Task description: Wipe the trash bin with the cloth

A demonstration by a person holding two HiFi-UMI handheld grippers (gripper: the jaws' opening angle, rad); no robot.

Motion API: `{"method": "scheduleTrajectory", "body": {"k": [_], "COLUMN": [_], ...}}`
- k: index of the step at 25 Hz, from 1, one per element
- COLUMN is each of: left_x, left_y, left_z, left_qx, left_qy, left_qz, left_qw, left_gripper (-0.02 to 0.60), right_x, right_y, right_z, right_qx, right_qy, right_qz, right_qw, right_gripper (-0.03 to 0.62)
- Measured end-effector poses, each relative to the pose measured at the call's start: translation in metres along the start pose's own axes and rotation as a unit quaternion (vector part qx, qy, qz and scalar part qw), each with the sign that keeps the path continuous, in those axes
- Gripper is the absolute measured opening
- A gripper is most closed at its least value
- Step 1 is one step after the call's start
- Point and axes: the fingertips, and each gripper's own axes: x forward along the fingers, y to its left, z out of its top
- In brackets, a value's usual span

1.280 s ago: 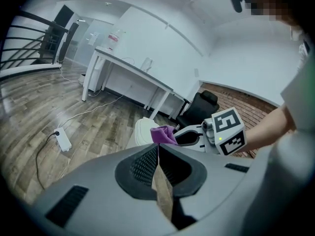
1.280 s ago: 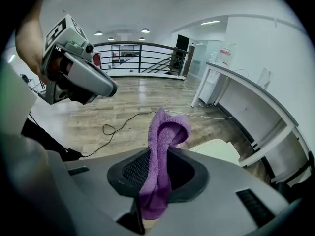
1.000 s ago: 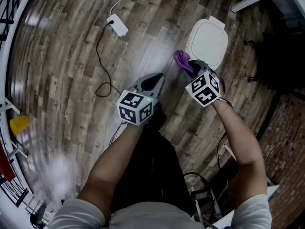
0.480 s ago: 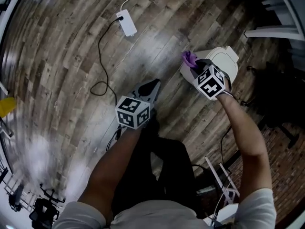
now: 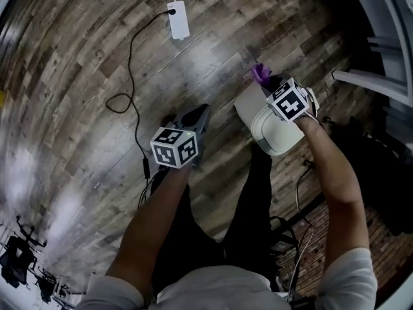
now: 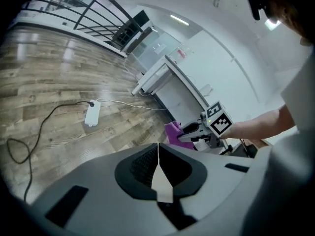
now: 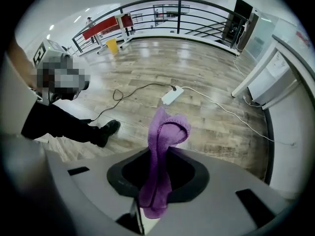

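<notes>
The white trash bin (image 5: 276, 136) stands on the wood floor by my right leg, lid closed. My right gripper (image 5: 267, 83) hovers over the bin's far edge, shut on a purple cloth (image 5: 261, 73). That cloth (image 7: 160, 157) hangs folded from between the right gripper (image 7: 158, 154) jaws, its loop sticking out past the tips. To the left of the bin my left gripper (image 5: 204, 110) is shut with nothing in it, above bare floor. From the left gripper (image 6: 158, 150) view, the cloth (image 6: 173, 131) shows ahead.
A white power strip (image 5: 179, 10) with a black cord (image 5: 129, 70) lies on the floor ahead, also seen as the power strip (image 7: 172, 95). White furniture legs (image 5: 371, 77) stand to the right. A railing (image 7: 162, 14) and a yellow bin (image 7: 112, 44) are far off.
The bin now lies closer to my body and the right gripper with the cloth has passed from its near side to over its far edge. The left gripper stayed shut beside it.
</notes>
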Motion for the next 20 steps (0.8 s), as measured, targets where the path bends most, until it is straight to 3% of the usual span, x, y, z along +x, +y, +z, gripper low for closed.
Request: {"method": "scheduleTrajectory", "body": {"k": [7, 13, 20], "left_x": [0.032, 0.069, 0.114], "left_y": [0.012, 0.004, 0.008], "left_z": [-0.064, -0.129, -0.157], "left_qx": [-0.097, -0.175, -0.184], "left_qy": [-0.032, -0.008, 0.039], "left_qz": [0.077, 0.091, 0.084], "left_qw": [0.9918, 0.9802, 0.9786], "left_gripper": [0.006, 0.006, 0.006], "right_x": [0.036, 0.063, 0.105], "right_y": [-0.035, -0.063, -0.121], "right_z": [-0.020, -0.047, -0.100], "right_qx": [-0.058, -0.092, -0.043], "right_qy": [0.020, 0.055, 0.154], "right_qz": [0.044, 0.077, 0.093], "right_qw": [0.997, 0.991, 0.983], "right_gripper": [0.081, 0.081, 0.081]}}
